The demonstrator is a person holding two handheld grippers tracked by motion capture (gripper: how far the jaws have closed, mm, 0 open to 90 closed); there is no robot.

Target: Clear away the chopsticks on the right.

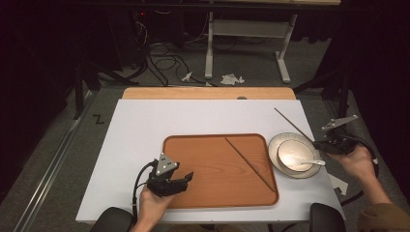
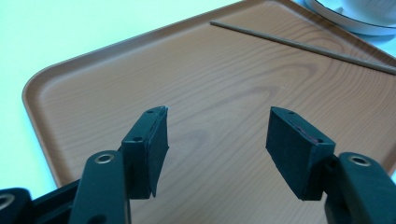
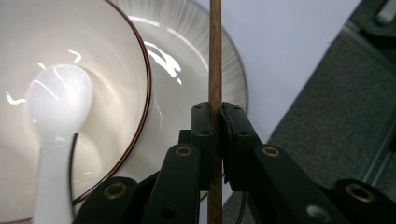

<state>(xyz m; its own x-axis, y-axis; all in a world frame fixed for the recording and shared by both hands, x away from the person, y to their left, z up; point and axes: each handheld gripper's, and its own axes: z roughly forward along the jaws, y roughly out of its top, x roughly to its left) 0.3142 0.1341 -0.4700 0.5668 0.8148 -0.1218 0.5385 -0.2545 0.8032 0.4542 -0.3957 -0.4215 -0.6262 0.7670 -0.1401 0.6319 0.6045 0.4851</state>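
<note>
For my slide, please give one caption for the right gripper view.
Right tool shut on a wooden chopstick beside a bowl holding a white spoon.

A smooth wooden tray (image 1: 203,159) with visible grain sits on a matt white bench (image 1: 140,125). At three o'clock, a glossy white bowl (image 1: 290,153), a shiny white spoon (image 3: 56,121) and a plain wooden chopstick (image 3: 215,56) between matt black claw (image 3: 217,116) pads.
</note>
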